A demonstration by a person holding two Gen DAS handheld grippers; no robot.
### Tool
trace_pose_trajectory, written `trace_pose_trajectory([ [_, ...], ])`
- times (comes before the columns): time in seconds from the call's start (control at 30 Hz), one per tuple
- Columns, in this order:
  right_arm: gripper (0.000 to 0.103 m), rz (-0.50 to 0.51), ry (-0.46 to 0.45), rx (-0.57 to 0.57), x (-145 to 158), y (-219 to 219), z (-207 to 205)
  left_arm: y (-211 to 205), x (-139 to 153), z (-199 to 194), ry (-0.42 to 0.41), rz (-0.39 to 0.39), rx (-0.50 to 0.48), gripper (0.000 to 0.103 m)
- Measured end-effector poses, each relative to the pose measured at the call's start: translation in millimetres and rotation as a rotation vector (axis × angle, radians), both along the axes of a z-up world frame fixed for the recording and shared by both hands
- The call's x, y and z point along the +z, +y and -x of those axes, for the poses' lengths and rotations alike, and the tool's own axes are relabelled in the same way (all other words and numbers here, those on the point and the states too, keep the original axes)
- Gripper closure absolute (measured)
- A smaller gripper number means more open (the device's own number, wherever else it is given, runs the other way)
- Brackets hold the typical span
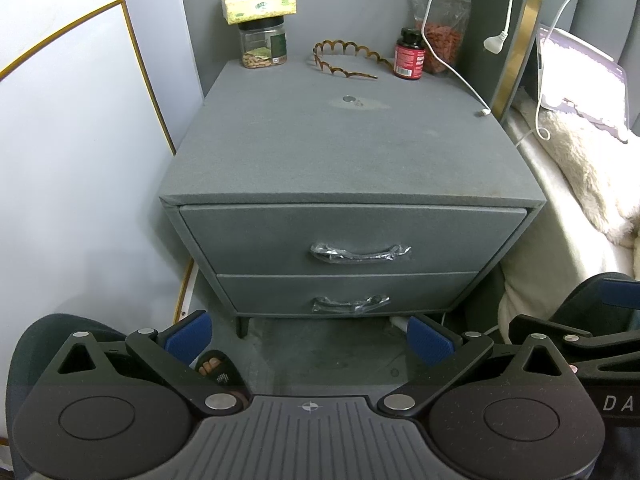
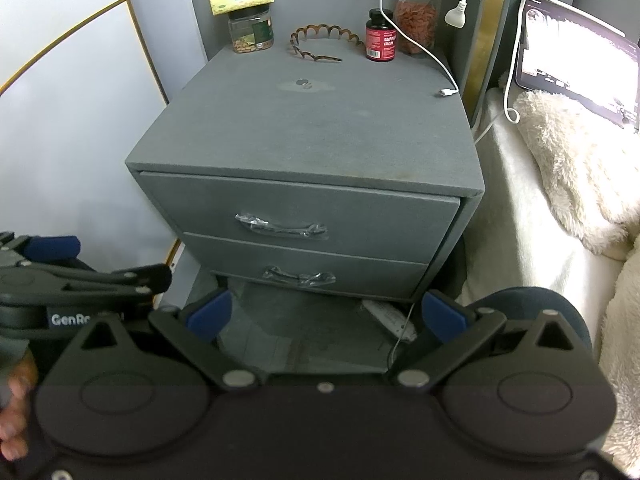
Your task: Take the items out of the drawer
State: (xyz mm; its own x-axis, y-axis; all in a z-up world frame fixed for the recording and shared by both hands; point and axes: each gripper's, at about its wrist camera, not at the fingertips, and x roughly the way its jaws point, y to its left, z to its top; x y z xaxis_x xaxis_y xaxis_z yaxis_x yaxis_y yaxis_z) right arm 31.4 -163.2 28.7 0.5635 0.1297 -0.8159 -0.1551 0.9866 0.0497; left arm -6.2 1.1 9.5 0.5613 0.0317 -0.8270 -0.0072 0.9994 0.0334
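A grey fabric nightstand (image 1: 344,148) (image 2: 308,132) stands ahead with two drawers, both shut. The top drawer (image 1: 352,236) (image 2: 300,212) and bottom drawer (image 1: 348,294) (image 2: 308,272) each carry a handle wrapped in clear plastic (image 1: 360,253) (image 2: 281,226). My left gripper (image 1: 310,338) hangs open in front of and below the bottom drawer, holding nothing. My right gripper (image 2: 326,316) is open too, low before the nightstand, empty. The drawers' contents are hidden.
On the nightstand top: a tissue box on a nut jar (image 1: 264,42), a brown hairband (image 1: 348,58), a red bottle (image 1: 410,54), a snack bag (image 1: 440,28) and a white cable (image 2: 444,68). A bed with a fluffy blanket (image 2: 568,168) lies right; a wall stands left.
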Motion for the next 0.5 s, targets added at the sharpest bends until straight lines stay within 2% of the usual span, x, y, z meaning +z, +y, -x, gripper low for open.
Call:
trace_pose_trajectory([
  [0.5, 0.0, 0.002, 0.0, 0.003, 0.7, 1.2, 2.2, -0.7, -1.5, -0.1, -0.003, -0.004, 0.001, 0.0],
])
